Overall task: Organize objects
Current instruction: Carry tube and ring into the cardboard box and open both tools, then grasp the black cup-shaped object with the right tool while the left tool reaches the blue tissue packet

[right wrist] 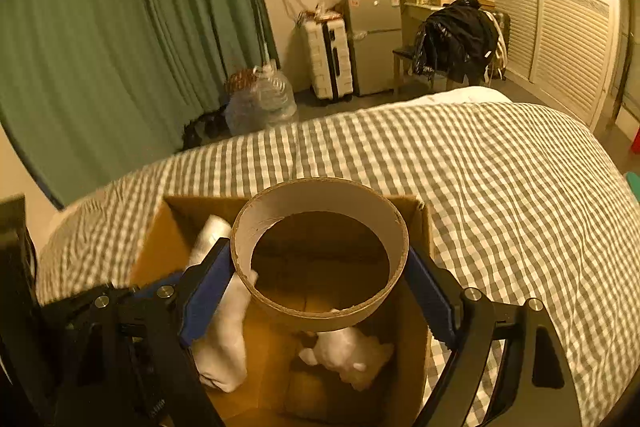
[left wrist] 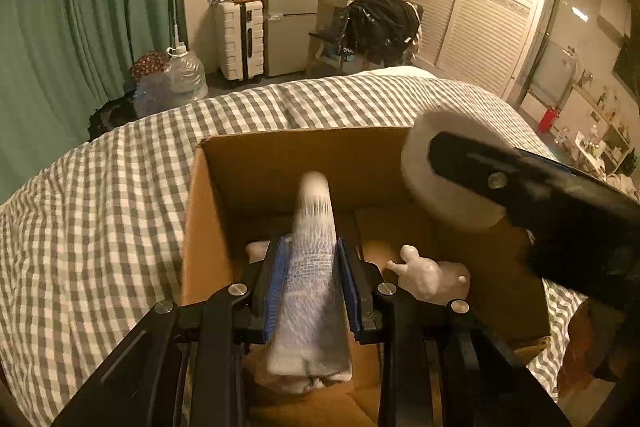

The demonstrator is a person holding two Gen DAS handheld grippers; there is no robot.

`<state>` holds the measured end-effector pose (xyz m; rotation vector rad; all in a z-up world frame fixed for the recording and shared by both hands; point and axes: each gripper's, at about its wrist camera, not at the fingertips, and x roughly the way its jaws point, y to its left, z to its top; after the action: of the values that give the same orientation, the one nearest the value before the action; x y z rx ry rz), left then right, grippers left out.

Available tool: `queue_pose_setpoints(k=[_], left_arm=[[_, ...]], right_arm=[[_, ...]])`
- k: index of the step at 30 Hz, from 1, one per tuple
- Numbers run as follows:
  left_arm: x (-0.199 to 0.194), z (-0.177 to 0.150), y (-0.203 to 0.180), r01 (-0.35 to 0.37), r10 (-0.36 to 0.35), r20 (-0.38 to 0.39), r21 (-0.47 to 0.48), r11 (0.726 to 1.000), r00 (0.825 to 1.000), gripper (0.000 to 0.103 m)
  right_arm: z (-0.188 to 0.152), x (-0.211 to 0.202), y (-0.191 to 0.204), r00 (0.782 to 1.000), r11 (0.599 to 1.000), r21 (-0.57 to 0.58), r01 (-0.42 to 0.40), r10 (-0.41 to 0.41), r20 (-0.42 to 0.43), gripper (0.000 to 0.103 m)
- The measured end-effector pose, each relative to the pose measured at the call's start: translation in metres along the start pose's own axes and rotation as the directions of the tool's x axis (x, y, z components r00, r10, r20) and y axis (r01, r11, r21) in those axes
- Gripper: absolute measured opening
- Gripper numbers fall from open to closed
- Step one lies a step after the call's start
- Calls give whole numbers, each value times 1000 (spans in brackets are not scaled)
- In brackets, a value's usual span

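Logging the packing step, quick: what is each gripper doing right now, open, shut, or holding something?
Left gripper: closed on the white foam-net-wrapped object, over the cardboard box.
Right gripper: spread wide, pads against the big tape roll.

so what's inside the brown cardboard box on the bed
A white lumpy wrapped bundle lies on the cardboard box's floor, below the held cardboard ring. The left gripper holds a white net-wrapped object inside. Corners under both are hidden.
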<state>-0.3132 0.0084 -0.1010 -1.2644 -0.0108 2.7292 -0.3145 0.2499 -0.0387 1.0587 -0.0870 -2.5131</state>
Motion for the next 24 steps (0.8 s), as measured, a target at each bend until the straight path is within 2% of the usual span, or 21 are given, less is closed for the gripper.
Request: queue_pose_setpoints(k=[2,3,4,11,16,20,24], left_arm=[[-6,1,0,-15,15,-4,-2,1000,1000,54],[-11,0,-1,-25,25,-4,-4,1000,1000,72],[-18,0,-1,-35,35,6,-8,999,999,79],[-80,8,-5,-81,81,48,-1,997,996,79],[-138,10,-7,-128,130,80,-29,991,988,88],[-186,1,-10,-140,144,101,-49,989,984,88],[-224,-11,-14,-160,168,132,-65,985,977,93]], right_arm=[[2,-8,-4,1000,999,36,-27,27,5,96],[3,-13,-6,999,998,52,-32,32,7,97],[4,-18,-7,1000,997,67,-28,27,6,97],[12,-76,-4,1000,999,42,1,-1,23,97],[19,-148,7,993,999,0,36,-36,110,97],[17,-206,17,985,998,-31,62,-56,165,97],[8,-254,25,974,994,-65,86,-70,215,97]])
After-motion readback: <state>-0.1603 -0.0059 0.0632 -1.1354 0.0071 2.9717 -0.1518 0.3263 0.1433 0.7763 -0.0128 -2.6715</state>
